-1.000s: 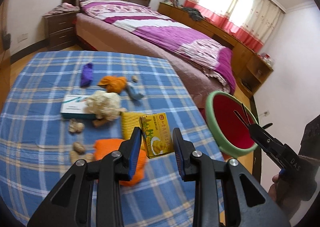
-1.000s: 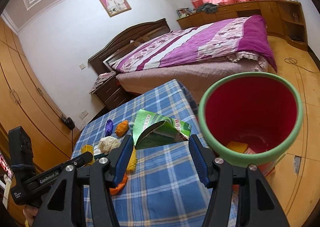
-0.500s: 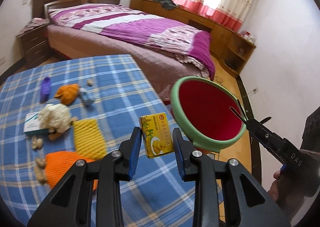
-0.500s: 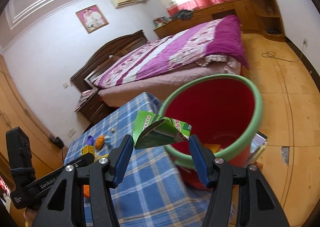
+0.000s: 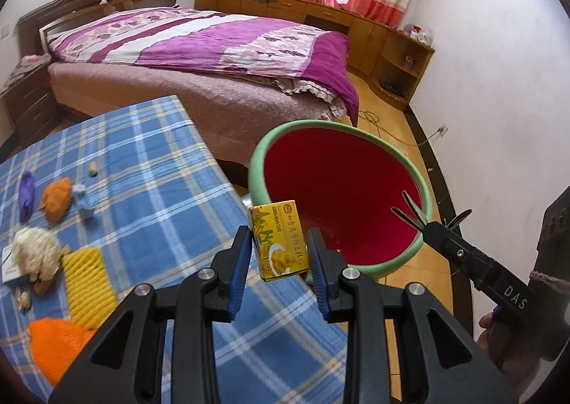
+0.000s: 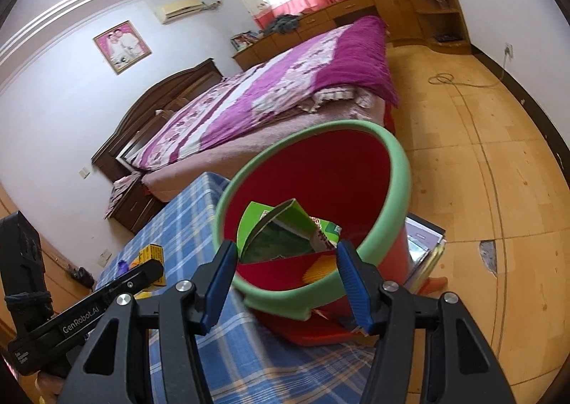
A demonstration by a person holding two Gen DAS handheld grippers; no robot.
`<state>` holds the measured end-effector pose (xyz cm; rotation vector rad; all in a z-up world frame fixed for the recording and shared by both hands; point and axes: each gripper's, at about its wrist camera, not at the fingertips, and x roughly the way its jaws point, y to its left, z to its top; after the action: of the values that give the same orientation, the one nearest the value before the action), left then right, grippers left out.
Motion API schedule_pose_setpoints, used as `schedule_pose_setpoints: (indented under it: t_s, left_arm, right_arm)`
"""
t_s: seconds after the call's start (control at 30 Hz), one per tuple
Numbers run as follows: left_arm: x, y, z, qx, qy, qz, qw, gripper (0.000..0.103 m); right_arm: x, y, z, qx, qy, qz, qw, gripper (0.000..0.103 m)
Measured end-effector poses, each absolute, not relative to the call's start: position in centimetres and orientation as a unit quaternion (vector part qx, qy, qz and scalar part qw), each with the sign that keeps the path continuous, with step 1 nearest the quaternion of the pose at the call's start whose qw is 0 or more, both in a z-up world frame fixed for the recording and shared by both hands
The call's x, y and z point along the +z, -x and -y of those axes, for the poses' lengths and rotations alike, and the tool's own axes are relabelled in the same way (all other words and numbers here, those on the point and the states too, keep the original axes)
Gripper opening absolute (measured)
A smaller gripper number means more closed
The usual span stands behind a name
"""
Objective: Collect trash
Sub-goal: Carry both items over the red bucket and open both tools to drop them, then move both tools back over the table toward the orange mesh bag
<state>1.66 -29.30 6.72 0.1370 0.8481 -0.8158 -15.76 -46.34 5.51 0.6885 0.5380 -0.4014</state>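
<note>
My left gripper (image 5: 279,254) is shut on a small yellow snack box (image 5: 279,242), held above the table's right edge just short of the red bin with a green rim (image 5: 342,190). My right gripper (image 6: 286,263) is shut on a torn green carton (image 6: 281,234), which hangs over the mouth of the same bin (image 6: 388,190). Some yellow trash (image 6: 319,270) lies at the bin's bottom. The yellow box (image 6: 153,254) and the left gripper's body also show at the left of the right wrist view.
The blue checked table (image 5: 149,169) carries an orange net (image 5: 57,340), a yellow mat (image 5: 87,283), a white fluffy ball (image 5: 35,256), an orange cloth (image 5: 57,199) and a purple item (image 5: 25,193). A bed (image 5: 213,47) stands behind; wooden floor (image 6: 481,172) lies right.
Both grippers have swung rightward from over the table toward the bin. The green carton now sits over the bin's opening, and the yellow box has come up to its rim.
</note>
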Motion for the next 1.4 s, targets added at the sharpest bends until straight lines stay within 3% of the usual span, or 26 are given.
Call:
schedule_pose_setpoints:
  t_s: [0.4, 0.5, 0.6, 1.4]
  left_arm:
    - [4.3, -2.7, 34.2, -0.400, -0.091, -0.402, 0.819, 0.032]
    - [4.0, -2.9, 34.5, -0.397, -0.096, -0.404, 0.819, 0.046]
    - [3.6, -3.2, 34.4, -0.393, -0.088, -0.409, 0.819, 0.047]
    - [5.6, -2.9, 25.6, -0.338, -0.053, -0.409, 0.846, 0.054]
  right_arm:
    - [3.4, 15.4, 49.1, -0.214, -0.347, -0.267, 0.873, 0.062]
    - [3.5, 15.2, 49.0, -0.215, -0.337, -0.265, 0.878, 0.062]
    - [3.7, 15.0, 48.8, -0.214, -0.327, -0.265, 0.881, 0.062]
    - [5.5, 14.3, 45.2, -0.184, -0.311, -0.270, 0.892, 0.065]
